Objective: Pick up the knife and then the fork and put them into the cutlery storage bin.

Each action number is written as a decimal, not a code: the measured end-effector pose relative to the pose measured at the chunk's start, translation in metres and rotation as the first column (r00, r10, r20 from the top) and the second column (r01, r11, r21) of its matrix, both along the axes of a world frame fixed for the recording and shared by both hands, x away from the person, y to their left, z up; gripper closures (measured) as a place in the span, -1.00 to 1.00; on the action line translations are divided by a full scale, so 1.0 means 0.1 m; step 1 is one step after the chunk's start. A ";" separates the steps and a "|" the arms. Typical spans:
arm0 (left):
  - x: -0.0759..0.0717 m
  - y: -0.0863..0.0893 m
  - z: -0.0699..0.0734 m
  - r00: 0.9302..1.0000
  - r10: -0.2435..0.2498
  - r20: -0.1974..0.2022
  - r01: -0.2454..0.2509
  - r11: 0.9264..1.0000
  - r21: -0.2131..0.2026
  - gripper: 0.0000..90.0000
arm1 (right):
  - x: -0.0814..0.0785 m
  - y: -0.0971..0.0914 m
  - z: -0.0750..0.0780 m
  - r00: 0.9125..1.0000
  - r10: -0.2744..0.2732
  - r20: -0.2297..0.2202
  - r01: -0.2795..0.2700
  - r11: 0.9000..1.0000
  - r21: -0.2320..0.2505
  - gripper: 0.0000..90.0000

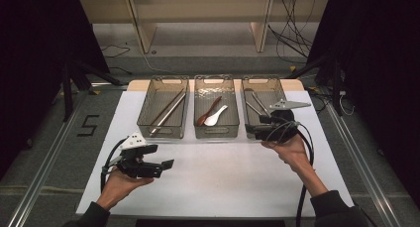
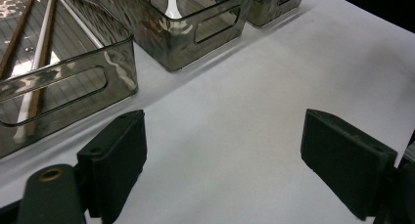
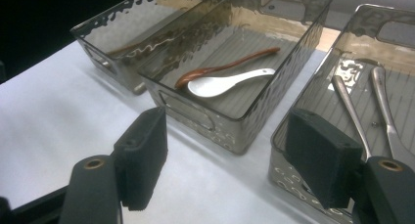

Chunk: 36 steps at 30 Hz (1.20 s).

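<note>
With nothing between its spread jaws, the right claw [image 1: 258,129] at the right bin's [image 1: 246,108] six o'clock rim risks knocking that bin askew.

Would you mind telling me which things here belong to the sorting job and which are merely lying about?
In the job:
right gripper, open at the right bin
metal cutlery in that bin
middle bin with brown spoon and white spoon
left bin with chopsticks
left gripper, open

Lying about:
loose cables on the floor
wooden shelf
</note>
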<state>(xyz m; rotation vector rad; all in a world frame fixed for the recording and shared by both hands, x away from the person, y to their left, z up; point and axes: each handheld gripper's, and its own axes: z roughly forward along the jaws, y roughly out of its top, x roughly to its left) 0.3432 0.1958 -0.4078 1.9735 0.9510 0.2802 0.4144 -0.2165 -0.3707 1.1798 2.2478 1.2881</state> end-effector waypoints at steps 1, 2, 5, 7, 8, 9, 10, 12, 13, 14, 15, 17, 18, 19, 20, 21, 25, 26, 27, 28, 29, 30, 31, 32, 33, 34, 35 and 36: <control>0.00 0.00 0.00 1.000 0.000 0.000 0.000 1.000 0.000 -0.62 | -0.02 -0.01 -0.01 1.000 0.001 0.001 -0.001 1.000 0.008 -0.27; 0.00 0.00 0.00 1.000 -0.001 0.001 0.001 1.000 -0.002 -0.62 | -0.05 -0.01 -0.01 1.000 0.001 0.007 -0.001 1.000 0.014 -0.27; 0.01 -0.01 0.00 1.000 0.001 -0.002 -0.001 1.000 -0.005 -0.62 | -0.13 -0.02 -0.02 1.000 0.003 0.026 -0.004 1.000 0.030 -0.28; 0.00 -0.01 0.00 1.000 0.000 -0.005 0.000 1.000 -0.003 -0.62 | -0.18 -0.03 -0.03 1.000 0.003 0.030 -0.005 0.999 0.047 -0.28; 0.00 -0.02 0.00 1.000 -0.002 -0.004 0.002 1.000 -0.002 -0.62 | -0.21 -0.04 -0.03 0.999 0.004 0.034 -0.006 0.999 0.052 -0.29; 0.01 -0.02 0.00 1.000 -0.004 -0.002 0.004 1.000 -0.001 -0.62 | -0.23 -0.04 -0.04 0.999 0.011 0.035 -0.013 0.999 0.053 -0.31; 0.00 -0.03 0.00 1.000 -0.004 -0.002 0.004 1.000 -0.008 -0.62 | -0.26 -0.04 -0.04 0.999 0.017 0.033 -0.018 0.998 0.055 -0.31; 0.01 -0.04 0.01 1.000 -0.011 -0.003 0.011 1.000 -0.010 -0.62 | -0.31 -0.06 -0.04 0.999 0.022 0.033 -0.024 0.998 0.062 -0.35; 0.01 -0.05 0.00 1.000 -0.012 -0.006 0.012 1.000 -0.014 -0.63 | -0.34 -0.06 -0.05 0.999 0.023 0.035 -0.025 0.998 0.065 -0.37; 0.01 -0.05 0.00 1.000 -0.014 -0.006 0.014 1.000 -0.016 -0.62 | -0.37 -0.07 -0.05 0.999 0.021 0.039 -0.024 0.997 0.067 -0.39; 0.01 -0.05 0.00 1.000 -0.015 -0.006 0.015 1.000 -0.015 -0.62 | -0.39 -0.09 -0.06 0.999 0.018 0.041 -0.021 0.997 0.070 -0.41; 0.01 -0.04 0.01 1.000 -0.019 -0.004 0.019 1.000 -0.019 -0.63 | -0.44 -0.11 -0.08 0.999 0.011 0.042 -0.015 0.997 0.082 -0.41; 0.01 -0.04 0.01 1.000 -0.021 -0.003 0.021 0.999 -0.025 -0.62 | -0.47 -0.13 -0.09 0.999 0.010 0.042 -0.013 0.996 0.091 -0.41; 0.01 -0.03 0.01 1.000 -0.023 -0.002 0.023 0.999 -0.025 -0.62 | -0.49 -0.14 -0.10 0.999 0.009 0.043 -0.013 0.995 0.096 -0.41; 0.01 -0.03 0.01 1.000 -0.023 -0.001 0.023 0.999 -0.026 -0.63 | -0.52 -0.14 -0.10 0.999 0.011 0.048 -0.016 0.995 0.095 -0.41; 0.01 -0.02 0.01 1.000 -0.023 -0.001 0.023 0.999 -0.027 -0.62 | -0.54 -0.14 -0.11 0.999 0.010 0.051 -0.014 0.996 0.093 -0.41; 0.00 -0.01 0.02 1.000 -0.021 -0.002 0.021 0.999 -0.039 -0.62 | -0.65 -0.14 -0.14 0.997 0.011 0.074 -0.018 0.995 0.098 -0.42; 0.00 -0.01 0.02 1.000 -0.020 -0.003 0.020 0.999 -0.043 -0.62 | -0.68 -0.14 -0.14 0.997 0.009 0.082 -0.017 0.995 0.098 -0.42; 0.00 -0.01 0.02 1.000 -0.020 -0.002 0.020 0.999 -0.045 -0.62 | -0.70 -0.14 -0.15 0.996 0.009 0.088 -0.018 0.995 0.101 -0.43; 0.00 -0.01 0.02 1.000 -0.020 0.000 0.020 0.999 -0.046 -0.62 | -0.72 -0.14 -0.16 0.996 0.007 0.092 -0.017 0.994 0.103 -0.43; 0.00 -0.02 0.02 1.000 -0.020 0.001 0.020 0.999 -0.047 -0.62 | -0.74 -0.15 -0.18 0.996 0.004 0.095 -0.015 0.994 0.110 -0.43; 0.00 -0.02 0.02 1.000 -0.022 0.000 0.022 0.999 -0.048 -0.62 | -0.76 -0.15 -0.19 0.995 0.004 0.095 -0.014 0.994 0.112 -0.43; 0.00 -0.02 0.02 1.000 -0.022 0.001 0.022 0.999 -0.049 -0.63 | -0.77 -0.16 -0.21 0.995 0.006 0.098 -0.017 0.993 0.114 -0.43; 0.00 -0.02 0.03 1.000 -0.024 0.003 0.024 0.999 -0.048 -0.63 | -0.78 -0.16 -0.22 0.995 0.007 0.099 -0.018 0.994 0.112 -0.44; 0.00 -0.03 0.03 1.000 -0.024 0.002 0.024 0.998 -0.051 -0.63 | -0.79 -0.16 -0.22 0.995 0.011 0.099 -0.022 0.994 0.110 -0.46; -0.01 -0.03 0.03 1.000 -0.024 0.003 0.024 0.998 -0.052 -0.62 | -0.80 -0.17 -0.23 0.995 0.007 0.102 -0.018 0.993 0.113 -0.46; -0.01 -0.03 0.03 1.000 -0.025 0.004 0.025 0.998 -0.053 -0.62 | -0.81 -0.18 -0.23 0.995 0.005 0.103 -0.017 0.993 0.118 -0.46; -0.01 -0.02 0.03 1.000 -0.025 0.004 0.026 0.998 -0.055 -0.62 | -0.82 -0.19 -0.23 0.995 0.003 0.104 -0.016 0.992 0.125 -0.48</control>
